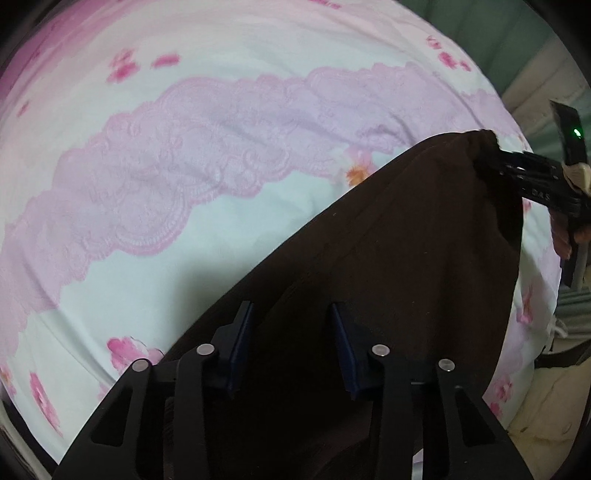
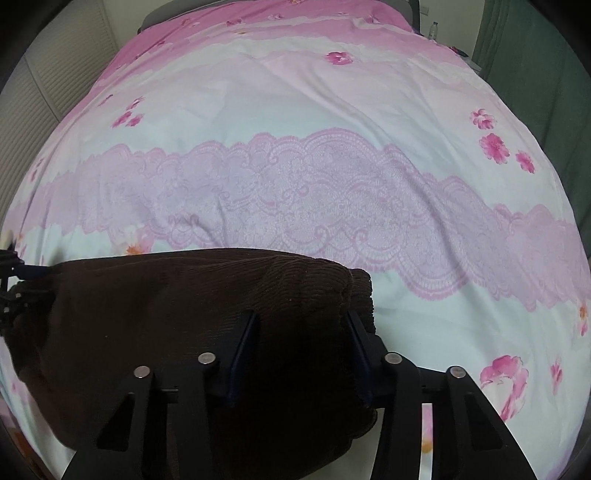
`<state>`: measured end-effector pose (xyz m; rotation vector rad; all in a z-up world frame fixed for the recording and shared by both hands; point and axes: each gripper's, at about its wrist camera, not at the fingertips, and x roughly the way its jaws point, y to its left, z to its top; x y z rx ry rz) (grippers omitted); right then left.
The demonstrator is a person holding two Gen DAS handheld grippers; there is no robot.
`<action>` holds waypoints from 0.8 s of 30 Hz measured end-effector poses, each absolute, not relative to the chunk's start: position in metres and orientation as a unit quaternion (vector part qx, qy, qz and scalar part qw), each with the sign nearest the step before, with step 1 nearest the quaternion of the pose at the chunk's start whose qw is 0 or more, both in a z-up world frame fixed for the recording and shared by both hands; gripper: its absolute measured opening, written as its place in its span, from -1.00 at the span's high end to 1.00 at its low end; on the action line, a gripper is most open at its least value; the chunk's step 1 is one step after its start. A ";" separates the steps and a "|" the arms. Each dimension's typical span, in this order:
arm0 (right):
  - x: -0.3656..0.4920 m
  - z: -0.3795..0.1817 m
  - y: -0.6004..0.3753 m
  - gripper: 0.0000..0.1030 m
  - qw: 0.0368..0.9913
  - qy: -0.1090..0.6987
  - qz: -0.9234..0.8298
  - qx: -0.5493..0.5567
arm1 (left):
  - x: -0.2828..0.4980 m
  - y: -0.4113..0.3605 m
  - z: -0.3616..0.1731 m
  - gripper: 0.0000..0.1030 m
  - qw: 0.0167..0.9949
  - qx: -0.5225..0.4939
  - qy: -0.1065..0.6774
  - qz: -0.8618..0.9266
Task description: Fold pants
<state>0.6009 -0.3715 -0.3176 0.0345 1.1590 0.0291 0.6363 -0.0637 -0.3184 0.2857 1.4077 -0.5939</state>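
Dark brown corduroy pants (image 1: 406, 240) hang stretched between my two grippers above the bed. In the left wrist view my left gripper (image 1: 291, 314) has its fingers apart with the cloth bunched between them. The right gripper (image 1: 495, 162) shows at the far right, pinching the pants' other corner. In the right wrist view the pants (image 2: 166, 302) fill the lower left. My right gripper (image 2: 301, 325) holds the gathered waistband edge between its fingers. The left gripper (image 2: 37, 275) shows at the left edge, clamped on the far corner.
A bedspread (image 2: 295, 129) in pink and white with a lace band and flower prints covers the bed under the pants. A louvred wall (image 2: 48, 74) stands at left, a green curtain (image 2: 528, 55) at right. A bottle (image 2: 433, 29) stands beyond the bed's far end.
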 end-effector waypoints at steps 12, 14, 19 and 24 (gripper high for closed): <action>0.586 -0.281 -0.377 0.50 0.862 0.506 0.021 0.025 | 0.649 -0.075 -0.286 0.64 0.773 0.145 0.585 -0.200; 0.594 -0.280 -0.376 0.50 0.864 0.502 0.022 0.023 | 0.657 -0.080 -0.294 0.64 0.768 0.154 0.591 -0.192; 0.613 -0.306 -0.382 0.34 0.841 0.539 0.023 0.043 | 0.654 -0.088 -0.307 0.43 0.763 0.160 0.607 -0.153; 0.588 -0.284 -0.393 -0.25 0.860 0.510 0.009 0.037 | 0.625 -0.089 -0.247 -0.34 0.821 0.149 0.537 -0.127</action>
